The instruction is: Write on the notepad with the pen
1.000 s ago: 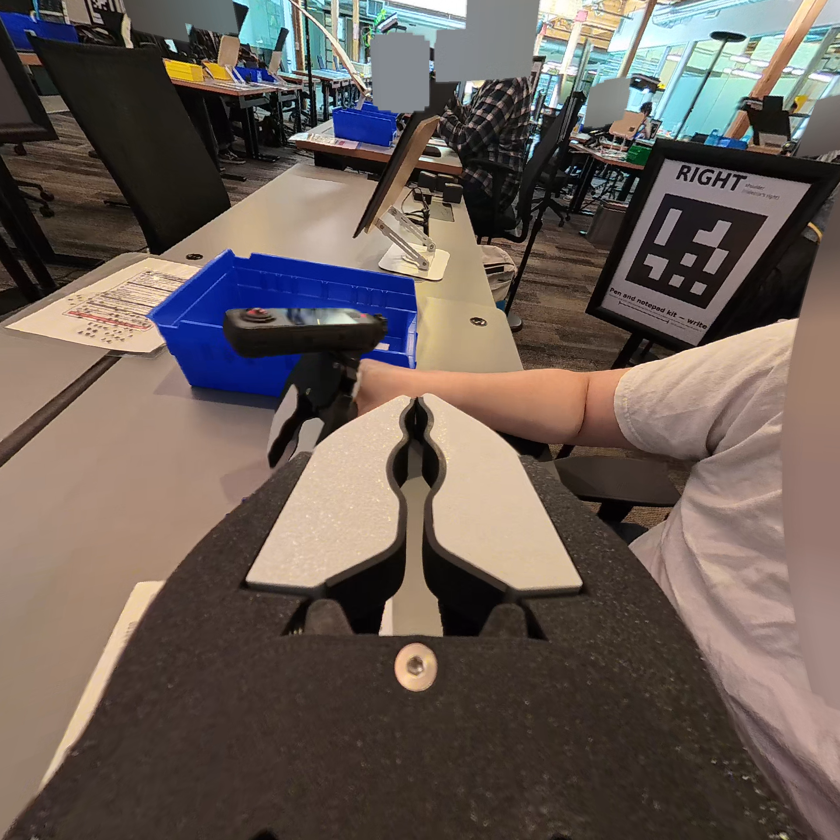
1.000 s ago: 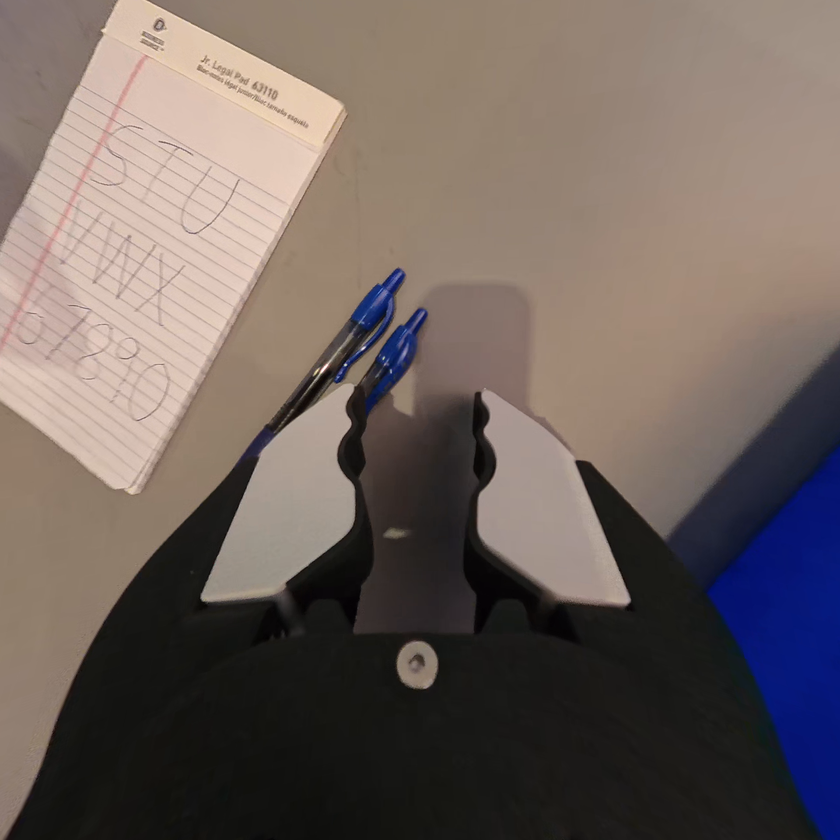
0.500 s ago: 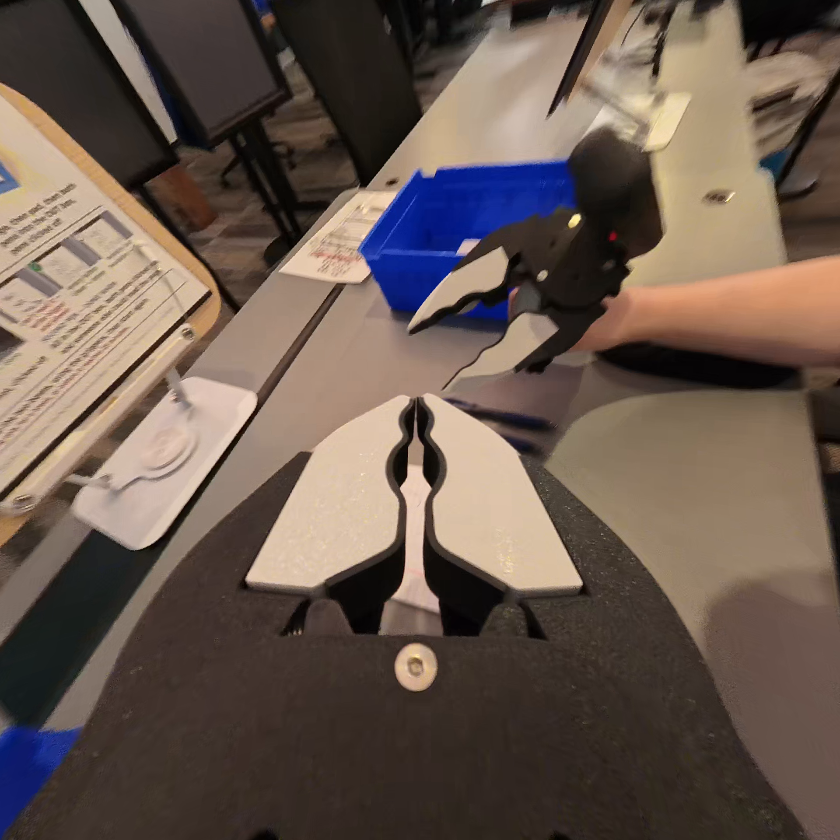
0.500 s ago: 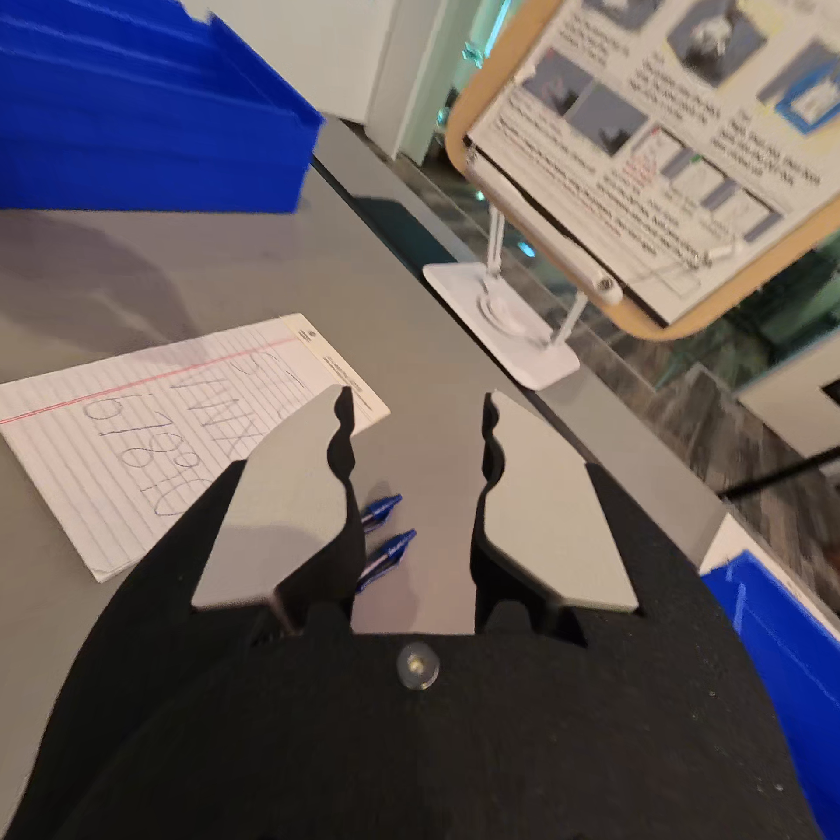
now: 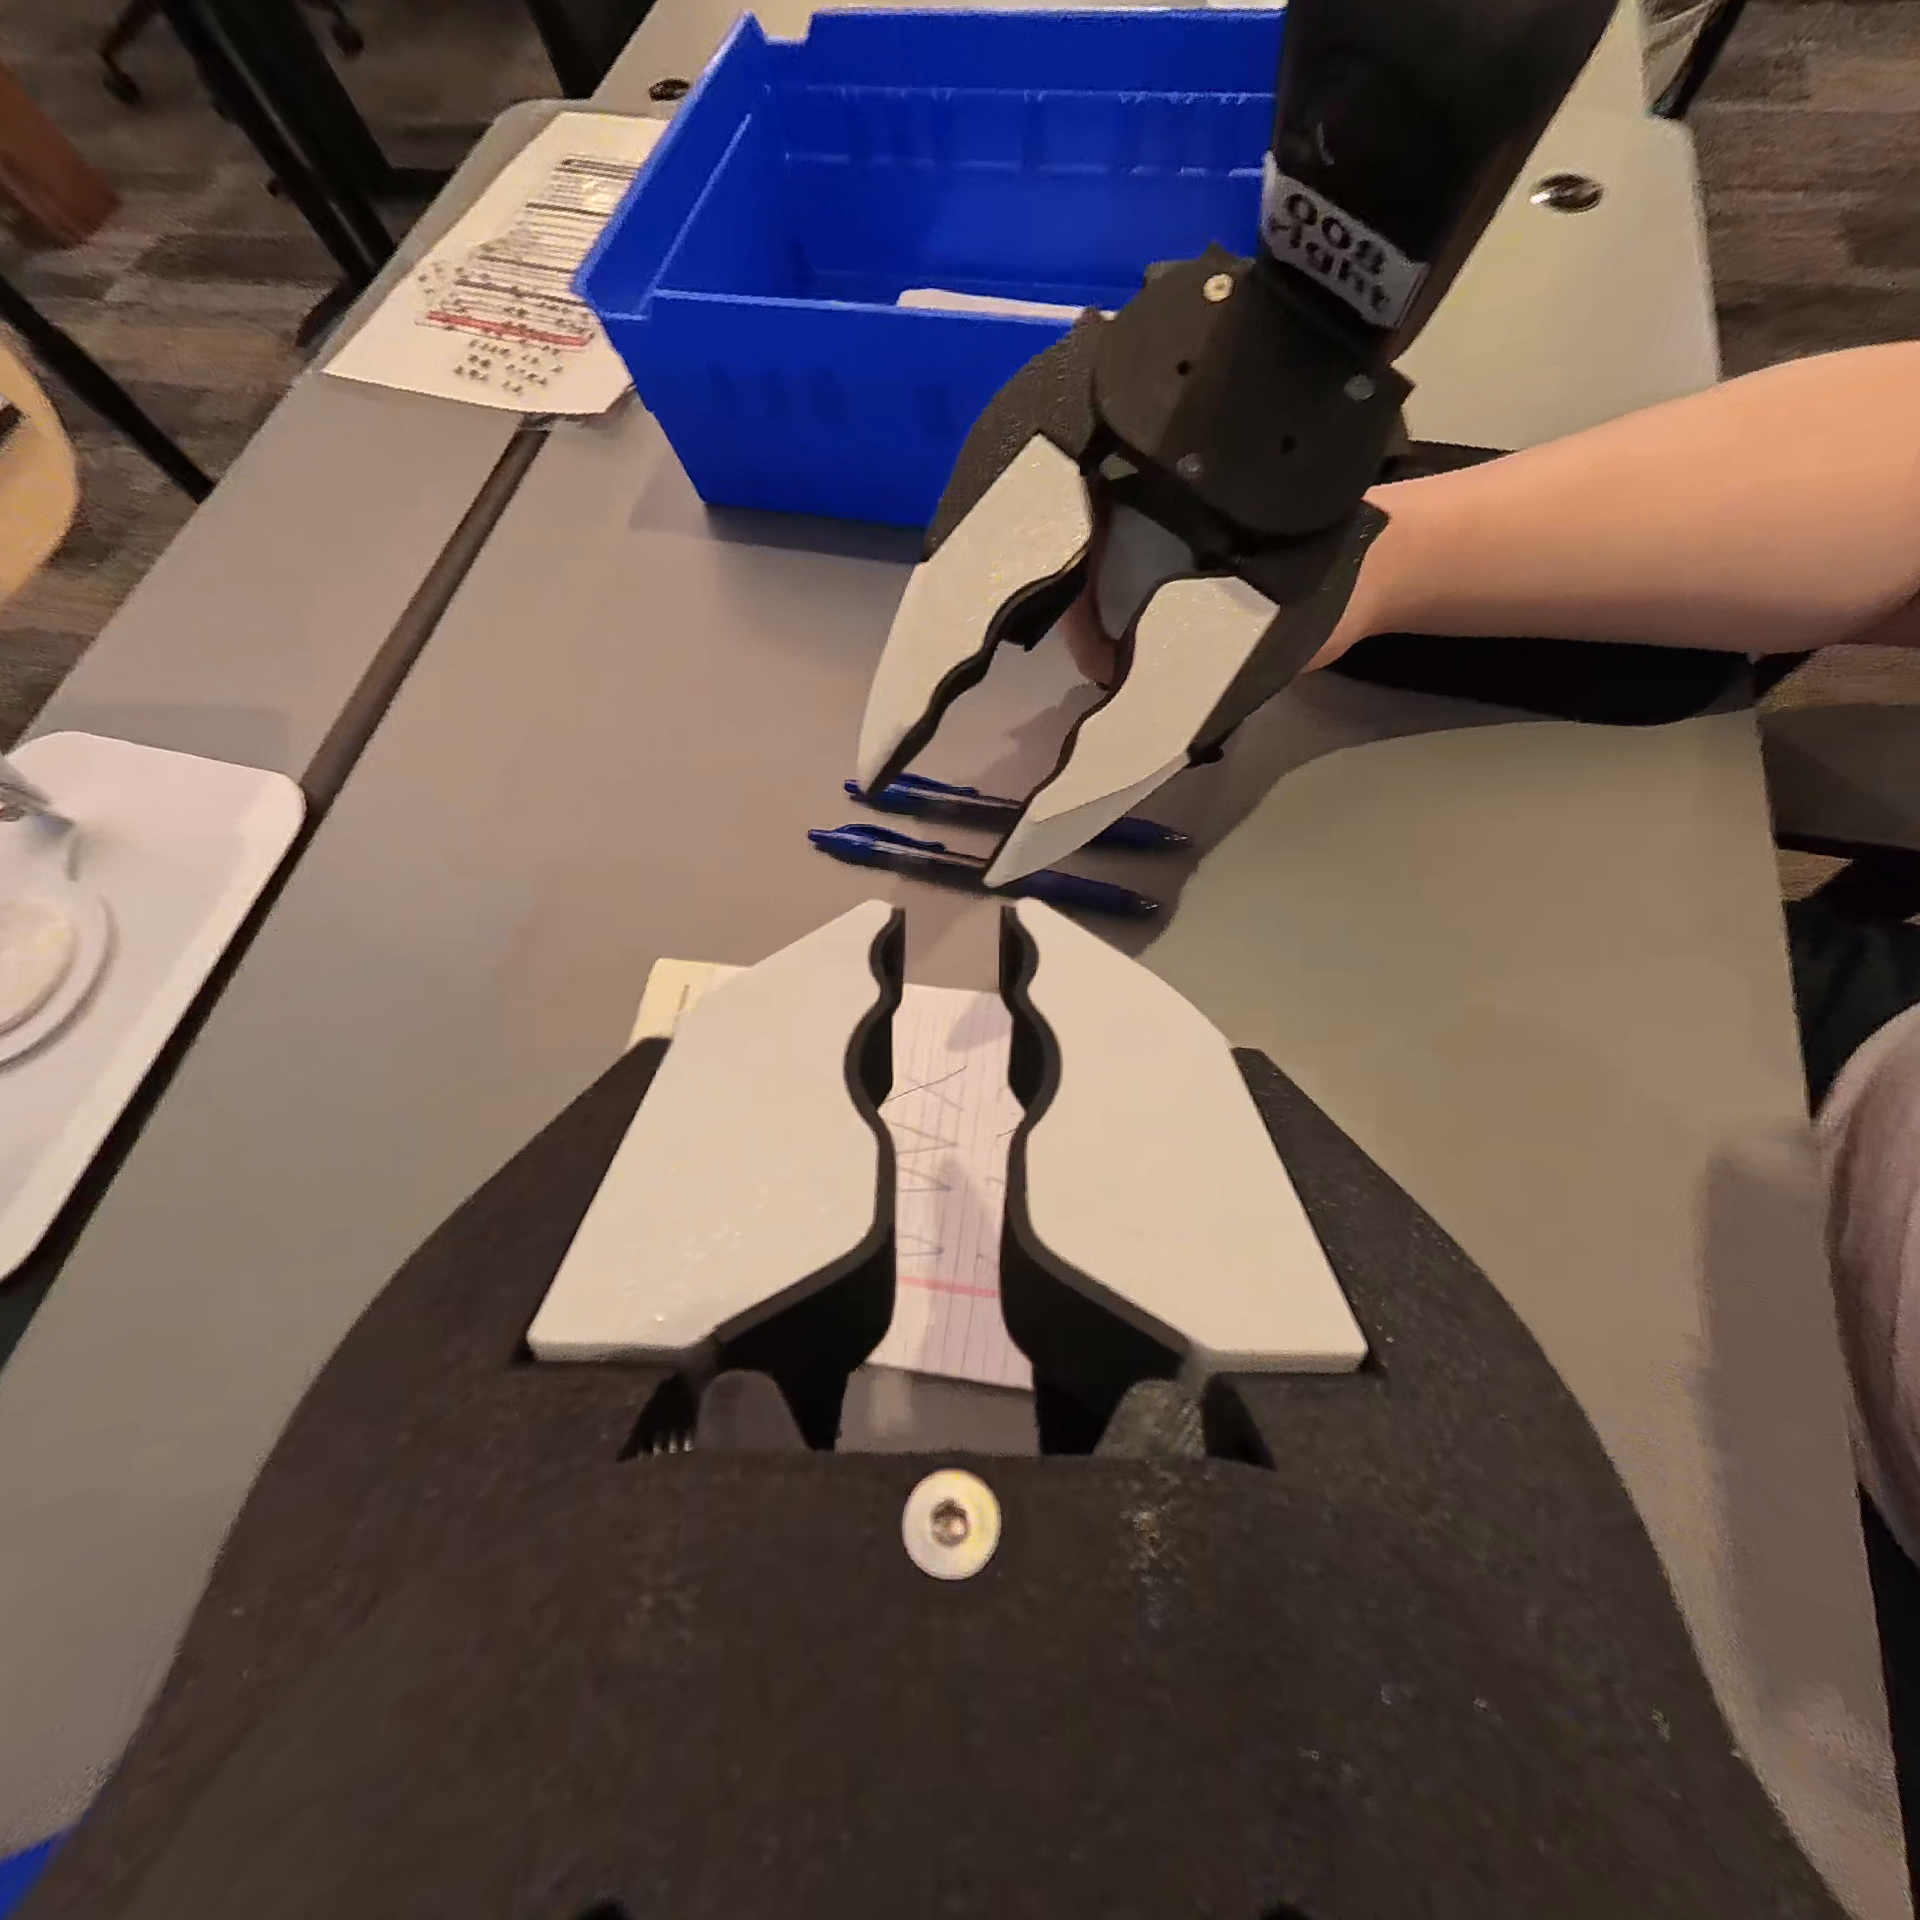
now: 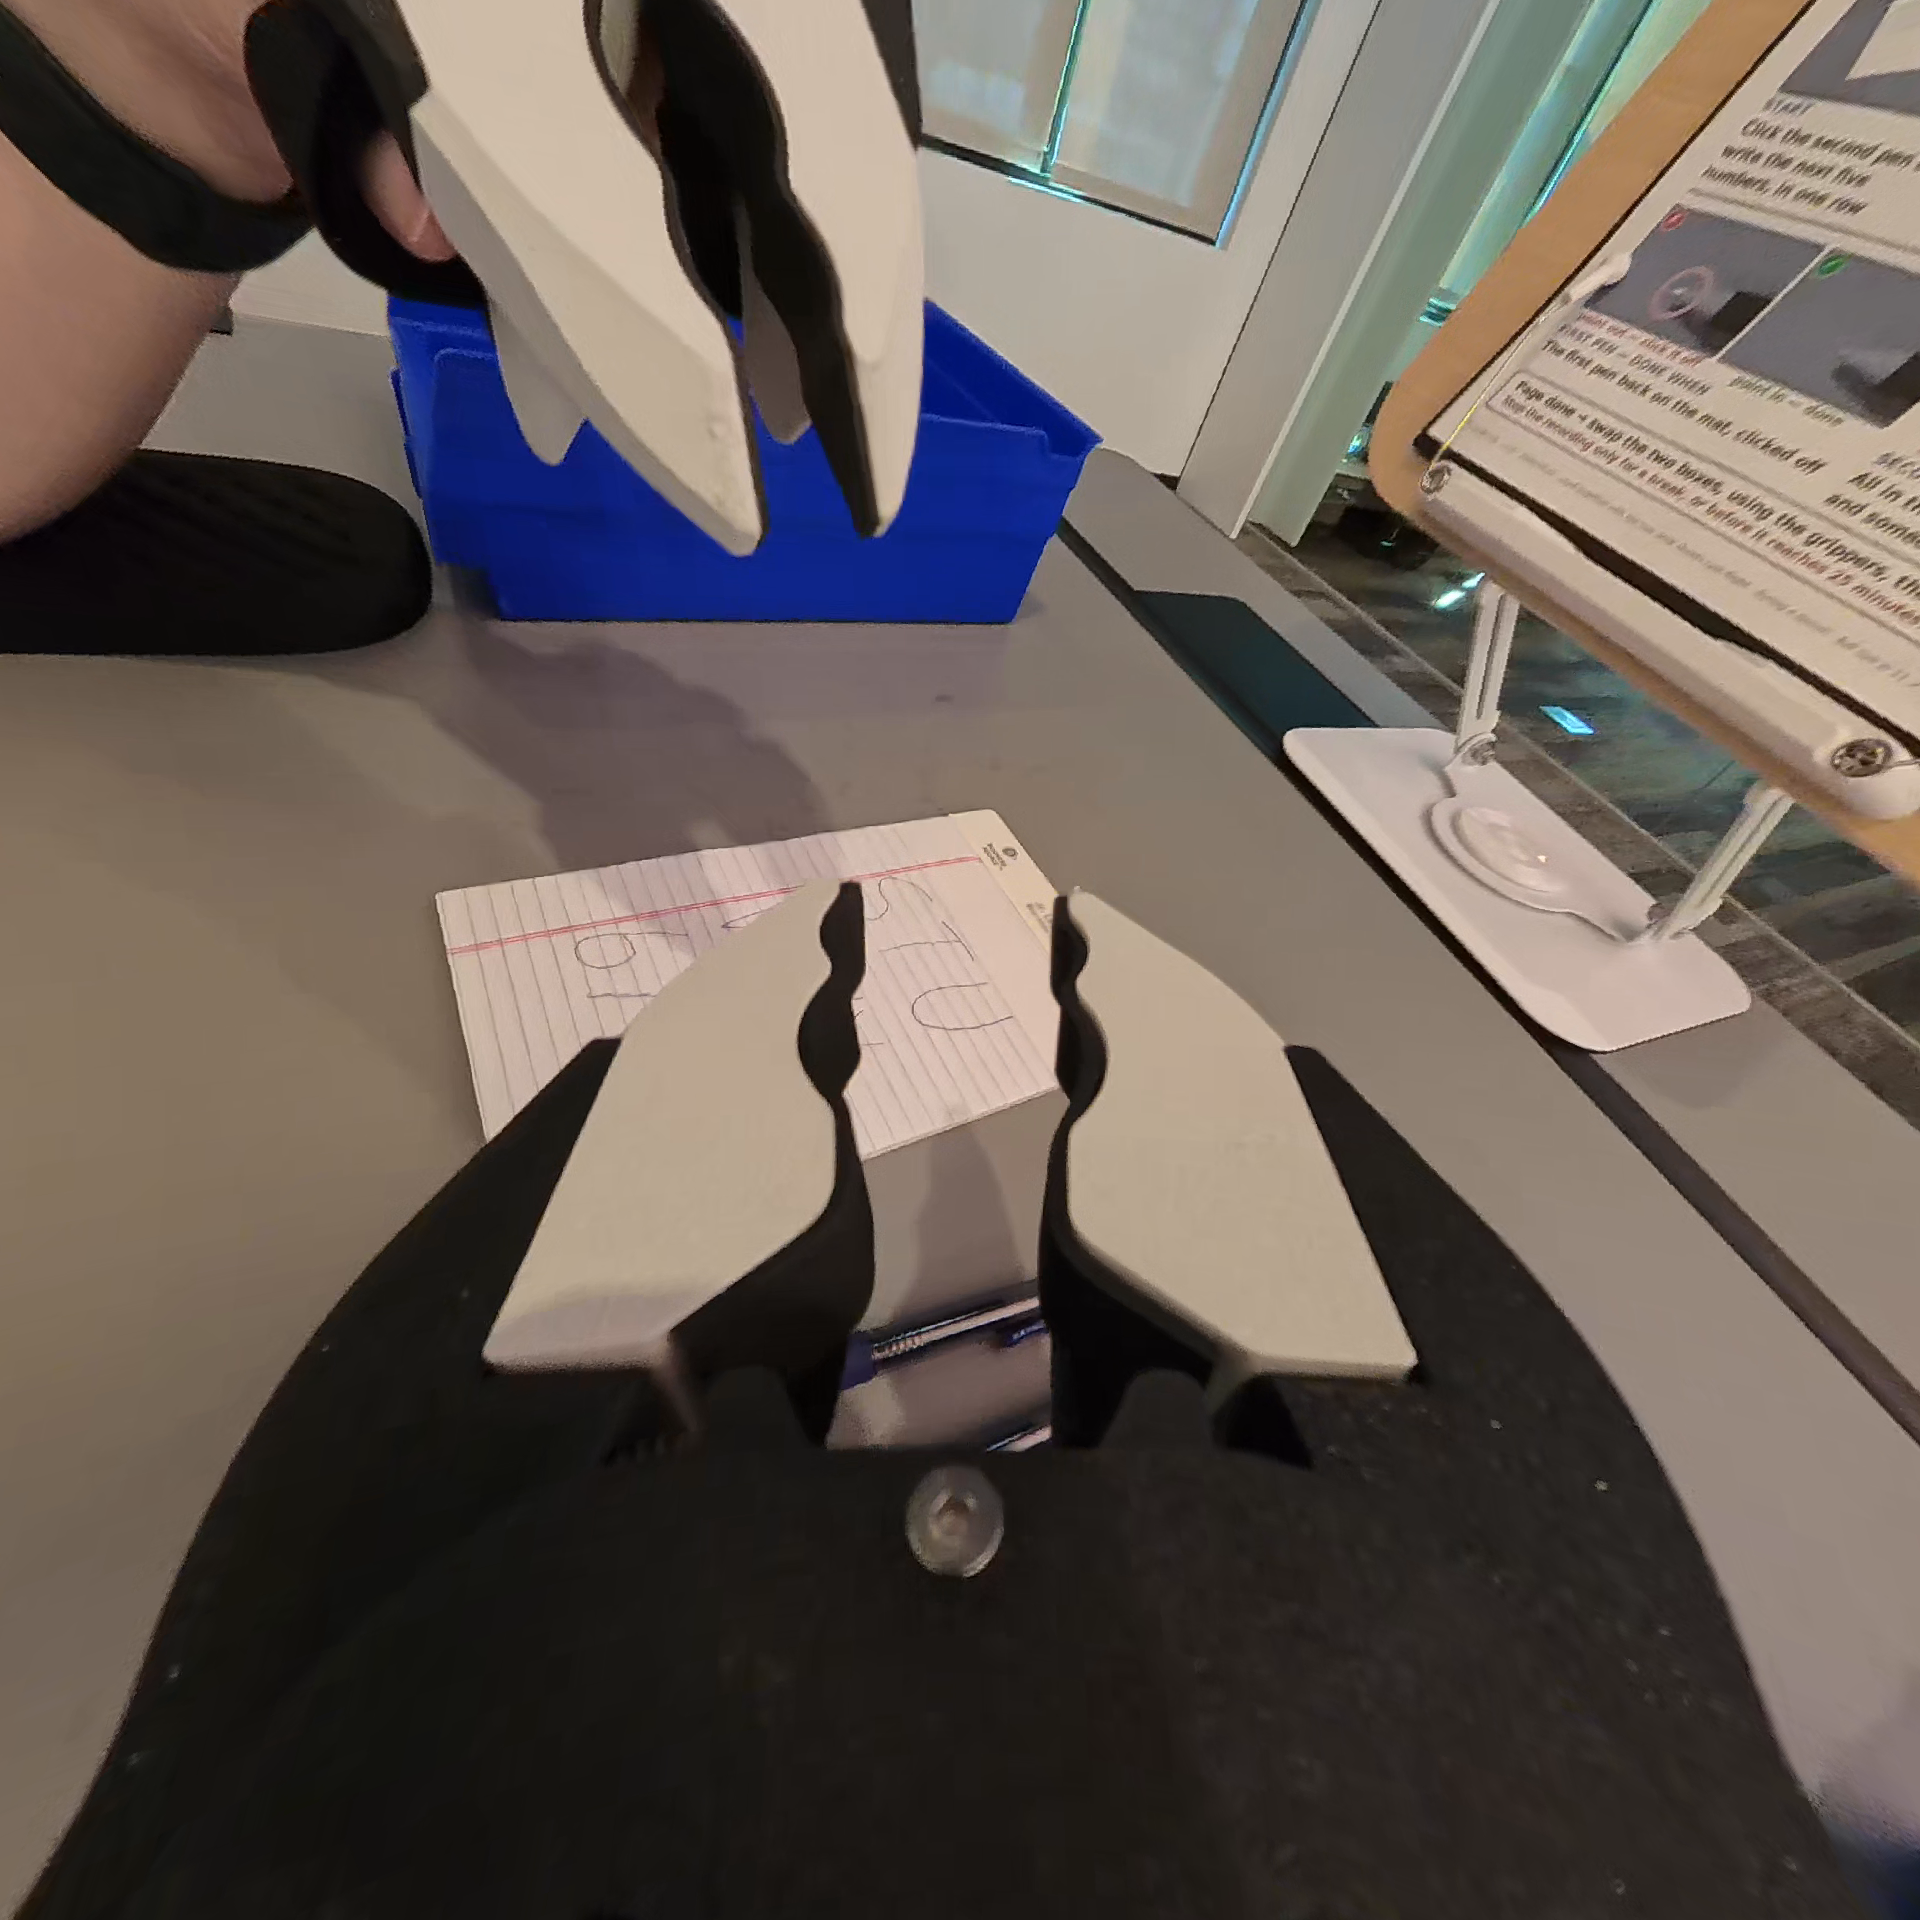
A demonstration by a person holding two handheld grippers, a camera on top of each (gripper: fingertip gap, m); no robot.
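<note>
A white lined notepad (image 5: 951, 1143) with handwriting lies on the grey table, right under my left gripper (image 5: 948, 914), whose jaws stand slightly apart and hold nothing. Two blue pens lie side by side just beyond the pad: the near pen (image 5: 894, 847) and the far pen (image 5: 1122, 829). My right gripper (image 5: 940, 826) hovers over them, open and empty, with its tips close to the pens. In the right wrist view my right gripper (image 6: 958, 894) points at the notepad (image 6: 582, 935), a pen (image 6: 935, 1345) shows low between its fingers, and the left gripper (image 6: 810, 532) hangs above.
A blue bin (image 5: 831, 416) stands behind the pens, with a printed sheet (image 5: 499, 301) to its left. Another blue bin (image 6: 727, 561) is behind the pad. An instruction board (image 6: 1662, 416) on a white stand (image 6: 1507, 883) is at the table's edge. A person's forearm (image 5: 1610, 520) reaches in.
My left gripper has tilted down over the notepad and its jaws have parted a little. My right gripper has swung round and lowered over the two pens, still open.
</note>
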